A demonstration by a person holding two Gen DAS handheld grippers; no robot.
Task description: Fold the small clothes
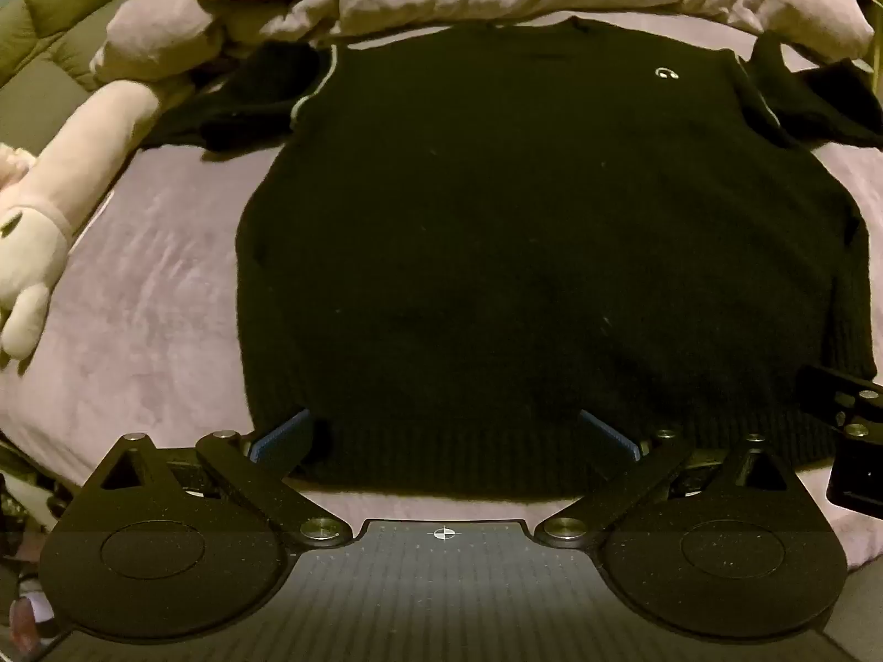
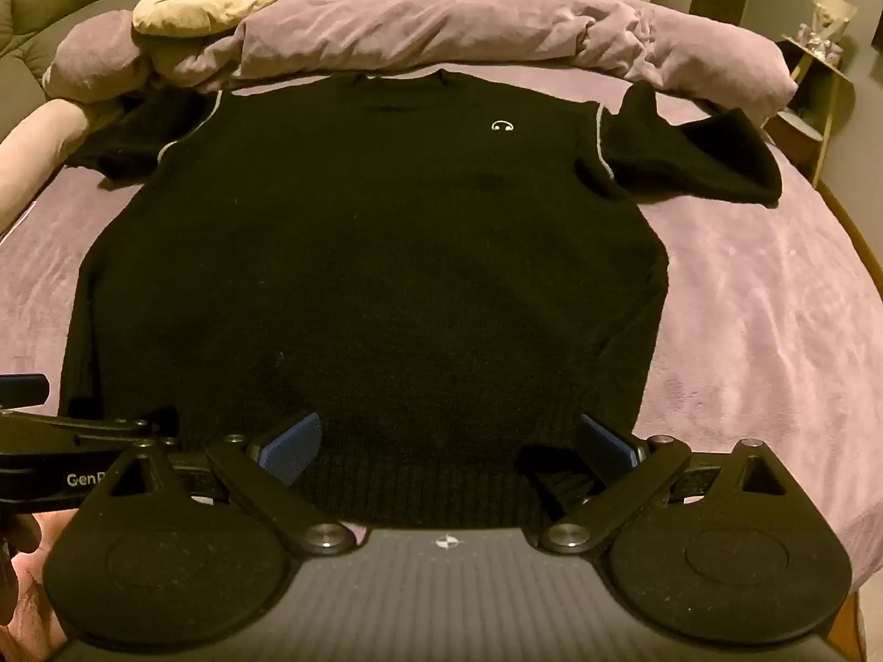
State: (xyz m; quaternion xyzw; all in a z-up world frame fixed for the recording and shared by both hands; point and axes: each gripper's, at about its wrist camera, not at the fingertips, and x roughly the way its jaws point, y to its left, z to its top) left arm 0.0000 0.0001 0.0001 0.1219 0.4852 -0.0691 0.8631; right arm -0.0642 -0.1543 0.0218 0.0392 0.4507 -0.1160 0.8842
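While the black sweater (image 2: 364, 276) lay flat and face up on the purple bed (image 2: 761, 331), collar toward the rumpled duvet (image 2: 441, 33) and hem toward us, we had both grippers at that hem. Left gripper (image 1: 444, 436) had its jaws wide apart, blue pads either side of the ribbed hem near its left corner, nothing clamped. Right gripper (image 2: 447, 441) was likewise spread, pads straddling the hem toward the right corner; whether the lower pads sat under the fabric we couldn't tell. Both short sleeves stuck out sideways, the right sleeve (image 2: 695, 160) bunched. A plush toy (image 1: 49, 204) lay well to the left, clear of the garment. We judged the knit soft, limp and fairly thick: it would sag and drag on the plush cover rather than slide. Best hold looked like the ribbed hem band at the two corners, pinching both layers so the fold stayed square
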